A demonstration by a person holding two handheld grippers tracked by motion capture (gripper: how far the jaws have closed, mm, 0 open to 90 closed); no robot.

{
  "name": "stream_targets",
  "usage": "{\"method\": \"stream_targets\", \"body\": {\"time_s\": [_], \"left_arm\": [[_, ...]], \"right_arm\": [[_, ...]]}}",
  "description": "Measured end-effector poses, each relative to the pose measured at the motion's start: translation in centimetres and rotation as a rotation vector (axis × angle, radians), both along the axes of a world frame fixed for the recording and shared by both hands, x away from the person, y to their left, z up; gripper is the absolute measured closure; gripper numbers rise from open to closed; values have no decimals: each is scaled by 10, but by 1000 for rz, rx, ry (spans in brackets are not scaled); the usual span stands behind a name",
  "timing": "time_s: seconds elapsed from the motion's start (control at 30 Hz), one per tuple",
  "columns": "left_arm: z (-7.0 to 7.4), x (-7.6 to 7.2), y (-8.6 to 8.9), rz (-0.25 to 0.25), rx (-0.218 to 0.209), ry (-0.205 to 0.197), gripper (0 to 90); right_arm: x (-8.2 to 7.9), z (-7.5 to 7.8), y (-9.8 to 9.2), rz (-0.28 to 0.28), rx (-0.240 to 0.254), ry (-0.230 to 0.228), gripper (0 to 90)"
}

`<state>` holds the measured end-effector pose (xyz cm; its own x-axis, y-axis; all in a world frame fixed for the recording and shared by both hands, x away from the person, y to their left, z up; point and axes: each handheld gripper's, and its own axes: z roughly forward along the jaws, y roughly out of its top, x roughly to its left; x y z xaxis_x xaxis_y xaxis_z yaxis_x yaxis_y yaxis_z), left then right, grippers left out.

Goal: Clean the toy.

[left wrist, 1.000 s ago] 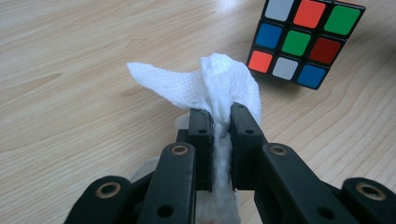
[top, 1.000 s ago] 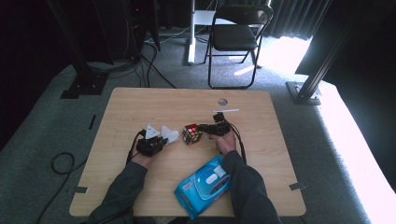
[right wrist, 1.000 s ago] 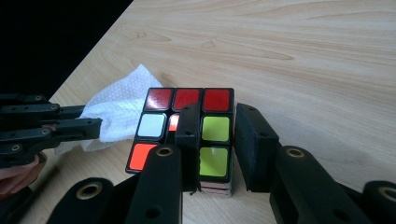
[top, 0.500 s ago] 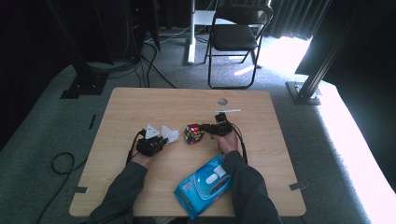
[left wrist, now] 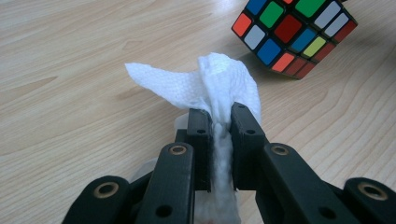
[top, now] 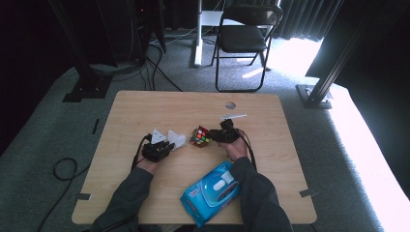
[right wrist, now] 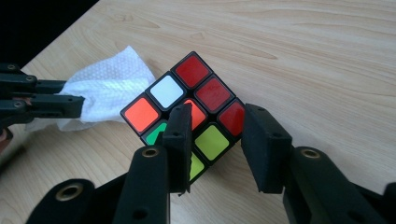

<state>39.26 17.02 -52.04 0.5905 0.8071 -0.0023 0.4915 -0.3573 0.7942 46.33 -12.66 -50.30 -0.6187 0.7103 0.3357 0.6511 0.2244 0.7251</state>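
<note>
While the person's forearms come in over the near edge of the surface (top: 145,104), a blue pack of wipes (top: 211,193) lies closest, just inside that edge and between the two sleeves. Farther in, near the middle of the surface, the left hand-held gripper (top: 170,144) has its jaws pressed narrow on a white wipe (left wrist: 212,86); the tissue is bunched between the pads and fans out beyond them, its free end resting on the wood. Just beyond the wipe, and to its right in the high view, stands a colour-tiled puzzle cube (top: 199,137) (tilted on a corner or edge, as the gripper views show). The right hand-held gripper (right wrist: 215,122) sits at the cube's other side; its jaws have just been opening, and they now stand either side of the cube's near corner with a gap showing at the right-hand pad, so no firm grip is seen. Toward the far edge there is a small round hole (top: 230,105) in the surface. Beyond the surface, a black folding chair (top: 246,34) stands on the grey carpet.
</note>
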Motion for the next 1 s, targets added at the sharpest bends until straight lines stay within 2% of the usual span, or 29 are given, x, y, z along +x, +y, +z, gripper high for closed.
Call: {"method": "stream_targets", "body": {"time_s": [0.1,0.23,0.3,0.37,0.43,0.53,0.67,0.77,0.87,1.0], "left_arm": [[1,0,0,0,0,-1,805],[0,0,0,0,-2,-1,804],[0,0,0,0,1,1,804],[0,1,1,0,1,2,803],[0,1,0,0,-1,2,804],[1,1,0,-2,0,0,803],[2,1,-1,-5,1,-1,801],[2,1,1,-2,0,0,800],[2,1,2,0,0,-1,800],[2,1,1,-3,-2,-2,798]], "right_arm": [[0,0,-3,-15,-24,-5,663],[1,-5,-6,-26,-68,11,644],[-1,-8,-9,-39,-66,1,633],[-3,-6,-12,-24,-31,-15,602],[-5,-3,-12,-8,-26,-48,533],[-8,4,-9,66,-17,-128,432],[-9,7,1,124,-73,-181,351],[-6,7,8,155,-109,-196,288],[-3,4,12,164,-141,-197,239],[0,1,15,179,-149,-198,208]]}}
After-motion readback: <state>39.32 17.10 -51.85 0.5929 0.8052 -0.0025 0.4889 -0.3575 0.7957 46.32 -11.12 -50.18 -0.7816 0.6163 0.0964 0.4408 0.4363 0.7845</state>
